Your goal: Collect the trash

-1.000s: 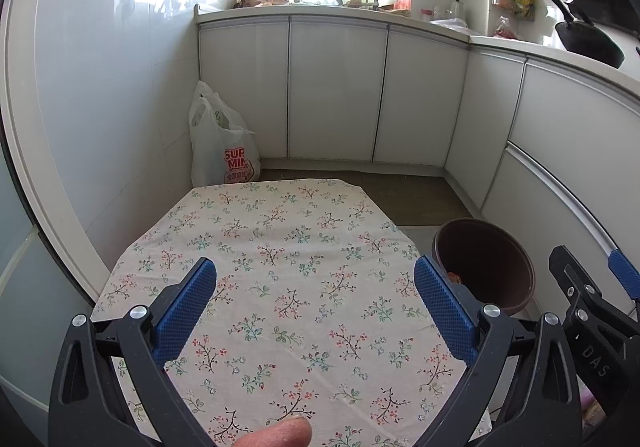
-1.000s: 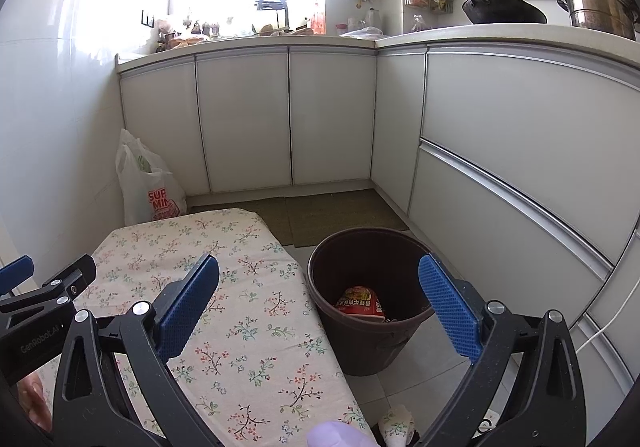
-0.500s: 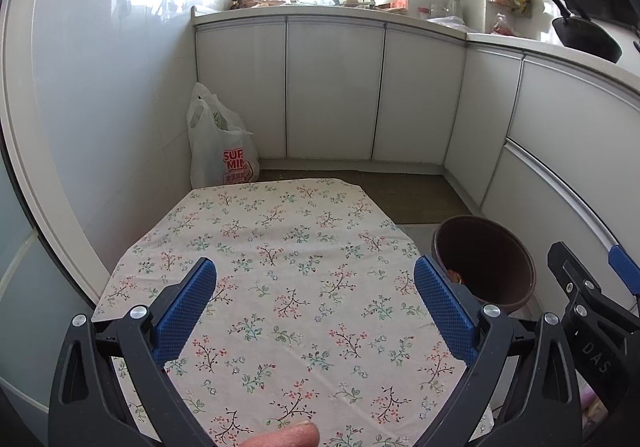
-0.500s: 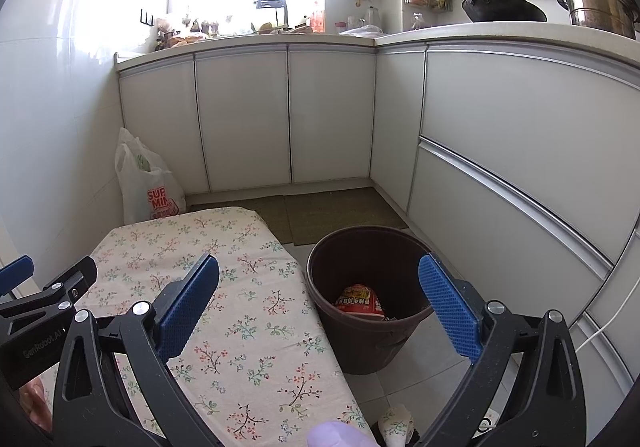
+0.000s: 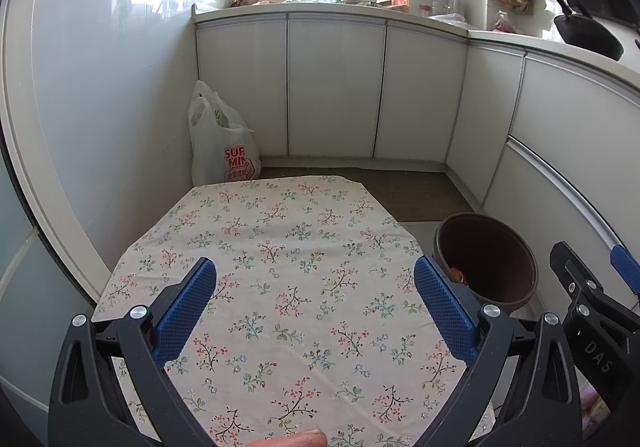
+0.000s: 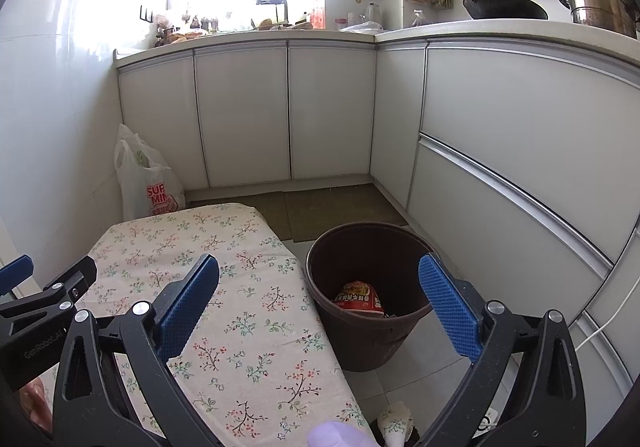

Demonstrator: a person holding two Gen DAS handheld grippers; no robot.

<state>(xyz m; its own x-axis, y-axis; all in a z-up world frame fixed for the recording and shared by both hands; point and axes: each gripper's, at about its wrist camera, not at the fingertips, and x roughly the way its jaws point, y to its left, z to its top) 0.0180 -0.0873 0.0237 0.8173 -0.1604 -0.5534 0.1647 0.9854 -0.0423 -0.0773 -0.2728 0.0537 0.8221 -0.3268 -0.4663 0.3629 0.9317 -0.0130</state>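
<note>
We hold both grippers level, left gripper [image 5: 316, 303] over the flowered desk [image 5: 276, 239], right gripper [image 6: 320, 307] toward the trash bin [image 6: 368, 343], fingers spread wide and empty. A wrapper [image 6: 358, 295] lies inside it. Nothing has shifted.

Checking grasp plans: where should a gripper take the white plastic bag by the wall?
By the upright handle loops at the top of the white plastic bag, coming from above: they stand thin and free, while the bulging body sits against the wall and cabinets.
</note>
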